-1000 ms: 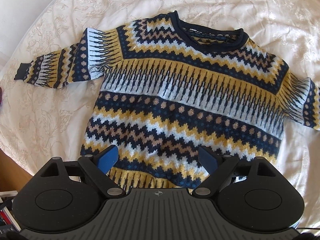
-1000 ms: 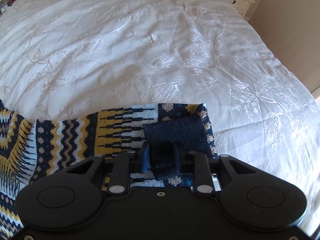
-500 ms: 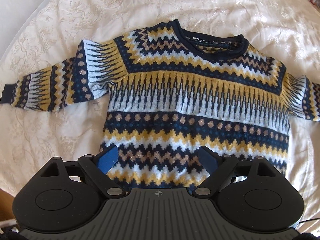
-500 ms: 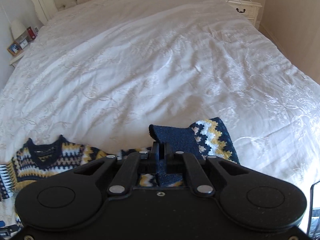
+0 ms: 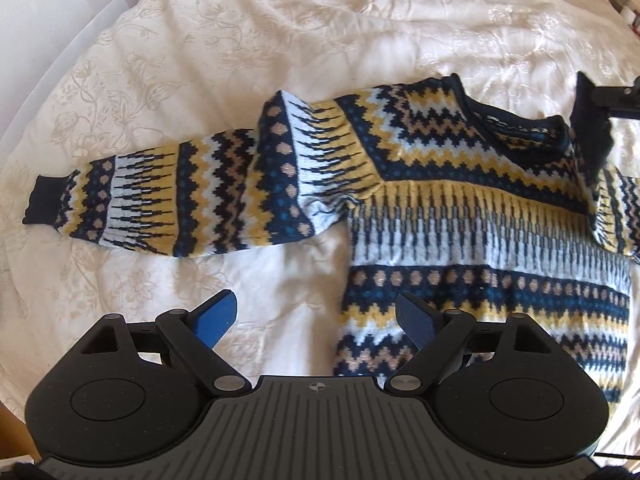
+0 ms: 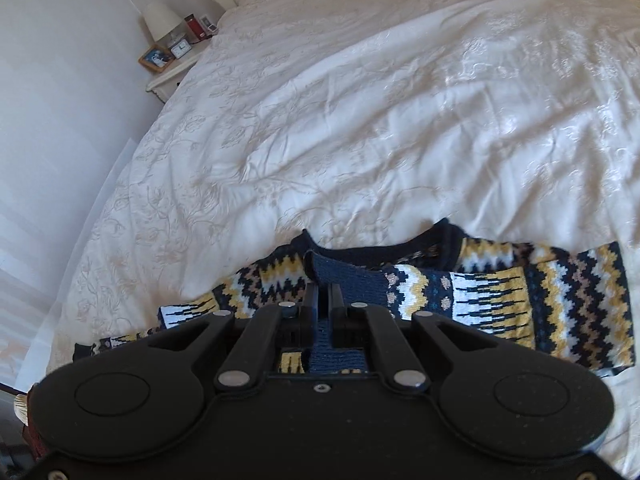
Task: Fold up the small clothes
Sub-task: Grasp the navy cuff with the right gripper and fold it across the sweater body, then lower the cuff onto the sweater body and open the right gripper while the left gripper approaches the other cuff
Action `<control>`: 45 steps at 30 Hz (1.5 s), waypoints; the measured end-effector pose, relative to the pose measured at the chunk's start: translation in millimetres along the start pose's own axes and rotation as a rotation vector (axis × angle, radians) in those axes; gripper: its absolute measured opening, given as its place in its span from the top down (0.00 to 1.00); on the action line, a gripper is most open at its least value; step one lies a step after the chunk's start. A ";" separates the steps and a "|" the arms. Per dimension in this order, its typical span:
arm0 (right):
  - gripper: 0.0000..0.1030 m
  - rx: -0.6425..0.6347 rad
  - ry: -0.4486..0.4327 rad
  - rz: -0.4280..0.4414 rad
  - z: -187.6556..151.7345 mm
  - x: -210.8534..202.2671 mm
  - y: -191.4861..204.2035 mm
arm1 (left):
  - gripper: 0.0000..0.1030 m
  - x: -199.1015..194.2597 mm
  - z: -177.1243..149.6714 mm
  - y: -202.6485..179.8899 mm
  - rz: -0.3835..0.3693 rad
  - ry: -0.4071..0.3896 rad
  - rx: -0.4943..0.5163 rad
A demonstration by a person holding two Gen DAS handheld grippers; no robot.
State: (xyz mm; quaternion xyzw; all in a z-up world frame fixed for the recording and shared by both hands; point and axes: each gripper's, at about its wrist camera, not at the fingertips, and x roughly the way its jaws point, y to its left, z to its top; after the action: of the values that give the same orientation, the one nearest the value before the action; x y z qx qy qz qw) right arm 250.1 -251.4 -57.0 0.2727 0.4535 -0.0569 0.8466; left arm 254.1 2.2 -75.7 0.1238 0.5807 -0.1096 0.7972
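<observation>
Where the left hand-held gripper (image 5: pixel 316 316) hovers nearest the lens, its blue-padded fingers (image 5: pixel 216 314) stand wide apart and hold nothing, one above bare cover, the other above the hem. Beyond it the navy, yellow and white zigzag-knit sweater (image 5: pixel 460 216) lies front-up near the foot edge of the bed (image 5: pixel 240 40), which carries a cream cover embroidered with flowers. One sleeve (image 5: pixel 168 200) stretches flat toward the bed's side edge. The right hand-held gripper (image 6: pixel 323 304) is closed on the navy ribbed cuff (image 6: pixel 348 280) of the other sleeve, which is lifted and carried across the chest below the neckline. Farther off, beside the headboard, a white nightstand (image 6: pixel 170 78) bears a lamp (image 6: pixel 162 20) and a framed photo (image 6: pixel 156 57).
</observation>
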 end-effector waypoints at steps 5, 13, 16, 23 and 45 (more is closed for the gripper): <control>0.91 0.014 0.064 -0.029 -26.2 44.9 28.1 | 0.18 10.2 0.3 34.2 -0.011 0.004 -0.050; 0.95 0.092 0.065 0.059 -39.3 68.4 61.2 | 0.20 21.8 -1.8 71.1 -0.032 -0.007 -0.132; 0.95 0.064 0.052 0.080 -38.7 73.9 79.1 | 0.20 29.4 -0.1 81.7 -0.022 0.003 -0.142; 0.81 -0.037 0.040 -0.118 -41.0 82.9 77.7 | 0.20 33.1 2.3 101.2 0.013 -0.009 -0.146; 0.65 -0.280 0.062 -0.269 -99.5 131.6 82.2 | 0.20 53.5 1.7 156.7 0.016 -0.019 -0.252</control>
State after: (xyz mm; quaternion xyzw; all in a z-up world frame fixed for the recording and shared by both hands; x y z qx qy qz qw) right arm 281.6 -111.0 -172.2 0.0911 0.5153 -0.0973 0.8466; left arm 321.7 148.1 -115.2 0.0261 0.5814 -0.0304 0.8126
